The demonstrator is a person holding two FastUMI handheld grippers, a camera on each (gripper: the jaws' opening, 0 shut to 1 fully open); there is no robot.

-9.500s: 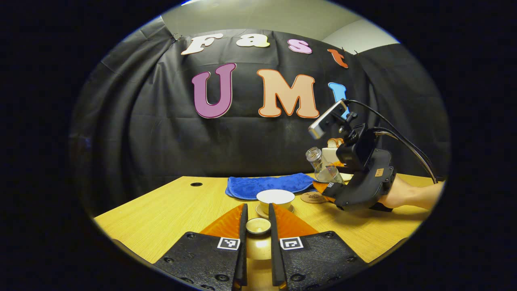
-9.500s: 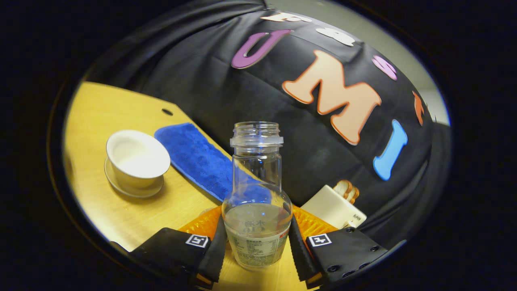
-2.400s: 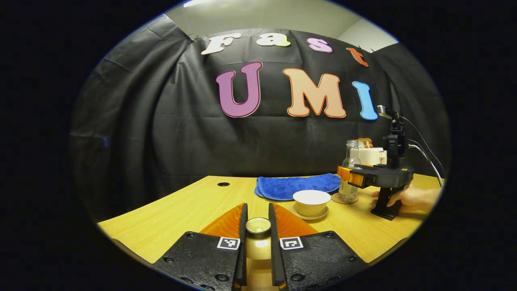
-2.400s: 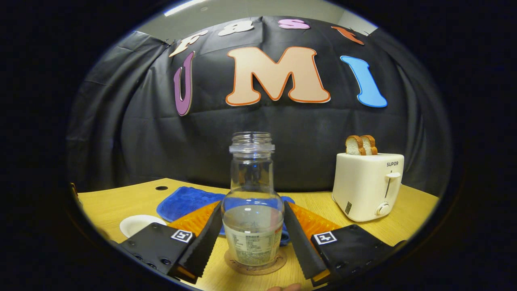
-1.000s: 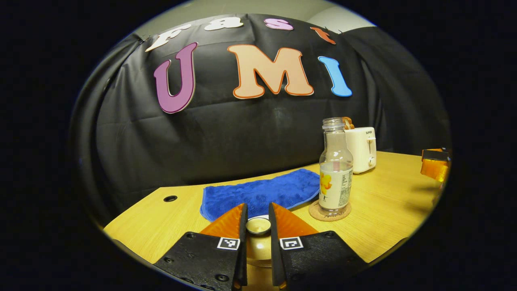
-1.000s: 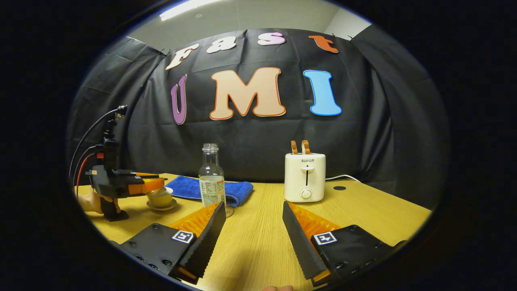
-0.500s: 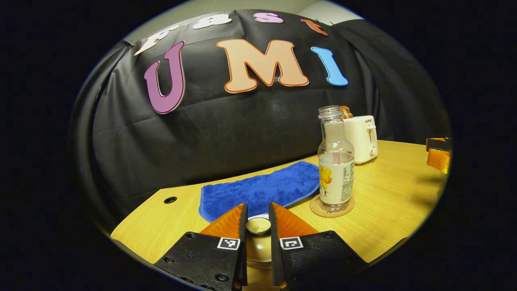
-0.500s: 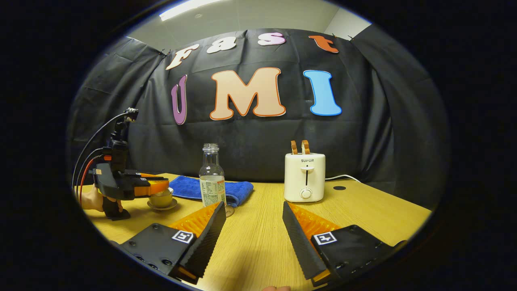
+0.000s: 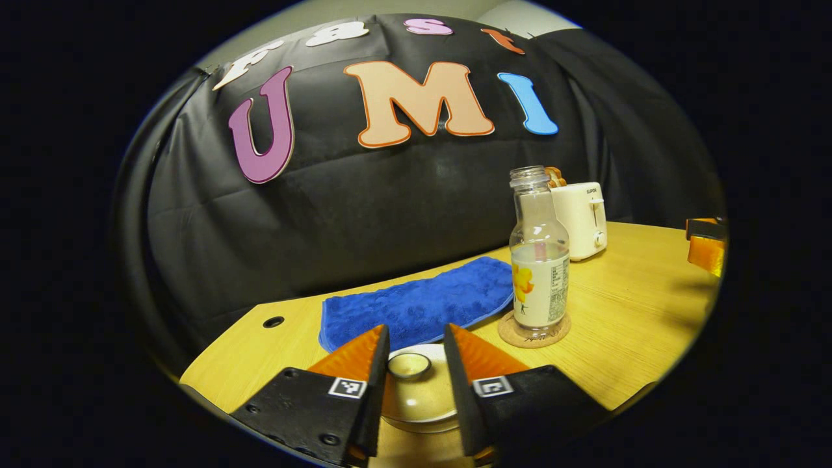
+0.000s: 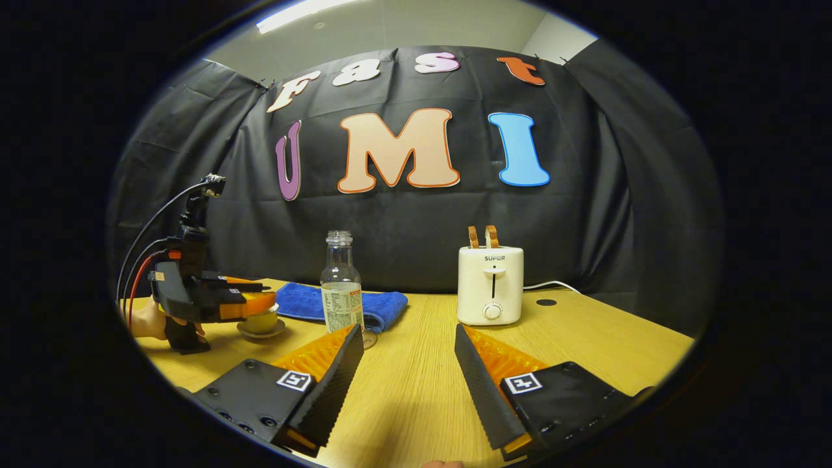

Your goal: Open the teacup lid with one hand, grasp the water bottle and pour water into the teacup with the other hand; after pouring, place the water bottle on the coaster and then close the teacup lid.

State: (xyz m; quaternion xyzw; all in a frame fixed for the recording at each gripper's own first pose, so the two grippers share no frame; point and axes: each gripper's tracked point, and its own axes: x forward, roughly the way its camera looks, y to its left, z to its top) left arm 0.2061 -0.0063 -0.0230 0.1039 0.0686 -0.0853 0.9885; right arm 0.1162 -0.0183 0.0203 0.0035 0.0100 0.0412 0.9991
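Wooden table runs under both my grippers, with the black cloth wall behind. Nearest, my left gripper has just spread its fingers off the lid knob; half a second ago they pinched it. The lid now sits on the teacup, with the knob free between the fingers, so I judge the closing step done. My right gripper hangs wide and empty over bare wood. Farther off, the water bottle stands upright on the coaster, just beside the blue towel, with the toaster beyond. My left gripper's fingers hide the cup's body and saucer, so I cannot confirm the lid is seated all round.
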